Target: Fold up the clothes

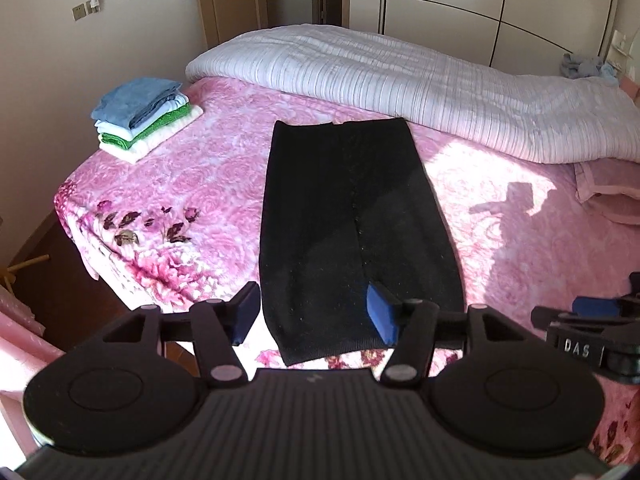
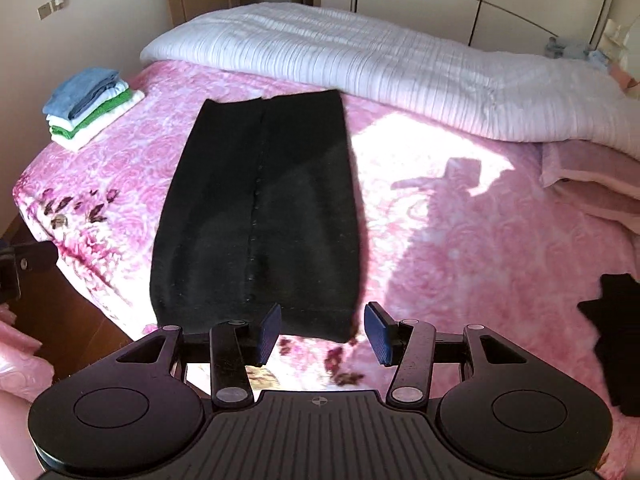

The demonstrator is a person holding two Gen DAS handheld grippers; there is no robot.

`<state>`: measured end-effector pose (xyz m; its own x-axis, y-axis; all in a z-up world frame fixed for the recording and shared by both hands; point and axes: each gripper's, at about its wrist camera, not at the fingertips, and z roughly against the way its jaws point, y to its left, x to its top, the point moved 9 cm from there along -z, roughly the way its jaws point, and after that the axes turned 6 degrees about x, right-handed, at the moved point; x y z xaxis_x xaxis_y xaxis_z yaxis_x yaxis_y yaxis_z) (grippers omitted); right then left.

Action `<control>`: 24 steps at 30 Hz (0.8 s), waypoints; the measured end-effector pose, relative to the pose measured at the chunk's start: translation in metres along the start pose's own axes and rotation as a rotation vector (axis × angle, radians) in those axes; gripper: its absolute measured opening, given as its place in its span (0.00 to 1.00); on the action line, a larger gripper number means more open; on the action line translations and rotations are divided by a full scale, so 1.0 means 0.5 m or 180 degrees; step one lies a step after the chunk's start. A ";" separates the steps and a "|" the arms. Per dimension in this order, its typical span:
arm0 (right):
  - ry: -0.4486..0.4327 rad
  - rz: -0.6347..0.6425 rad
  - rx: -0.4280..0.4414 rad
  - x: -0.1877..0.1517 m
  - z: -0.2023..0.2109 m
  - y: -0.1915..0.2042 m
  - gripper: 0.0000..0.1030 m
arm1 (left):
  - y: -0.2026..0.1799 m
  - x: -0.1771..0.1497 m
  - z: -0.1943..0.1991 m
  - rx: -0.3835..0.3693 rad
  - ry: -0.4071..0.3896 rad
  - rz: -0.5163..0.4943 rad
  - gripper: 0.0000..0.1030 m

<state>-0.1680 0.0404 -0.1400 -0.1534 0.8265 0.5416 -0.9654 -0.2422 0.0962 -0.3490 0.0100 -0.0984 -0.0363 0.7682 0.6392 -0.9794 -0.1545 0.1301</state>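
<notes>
Closest to us, the left hand-held gripper (image 1: 314, 316) has its two blue pads wide apart, and nothing is between them. It hangs in the air above the near end of the long black knitted garment (image 1: 352, 220). The right hand-held gripper (image 2: 322, 334) also has its pads apart and holds nothing. It hangs over the near right corner of the same black piece.

The black garment lies flat on the pink flowered bed cover (image 1: 200, 184). It looks already folded into one long strip, with a line running down its middle. Its near end sits close to the edge of the bed, and its far end almost reaches the white ribbed quilt (image 1: 400, 80).

My guess is that the long-way fold is done and both grippers have let go. The next move probably needs both grippers to come down, pinch the two near corners, and carry them to the far end to fold the strip in half.

Farther back on the left is a neat stack of folded blue, white and green clothes (image 1: 146, 118). The finished piece likely belongs there. No boxes or baskets are in view.
</notes>
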 end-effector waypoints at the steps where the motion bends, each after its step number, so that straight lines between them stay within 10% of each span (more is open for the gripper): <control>1: -0.0016 0.0003 0.0010 -0.003 0.008 -0.003 0.49 | -0.004 -0.006 0.006 0.0033 -0.0005 -0.0017 0.56; 24: 0.0256 0.0222 0.0299 -0.148 0.057 0.005 0.49 | -0.014 -0.176 0.074 0.0201 0.0301 0.0180 0.60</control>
<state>-0.1531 -0.0358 -0.1558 -0.2394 0.8432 0.4814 -0.9285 -0.3438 0.1404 -0.3318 -0.0793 -0.1274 -0.1125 0.8119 0.5729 -0.9609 -0.2358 0.1454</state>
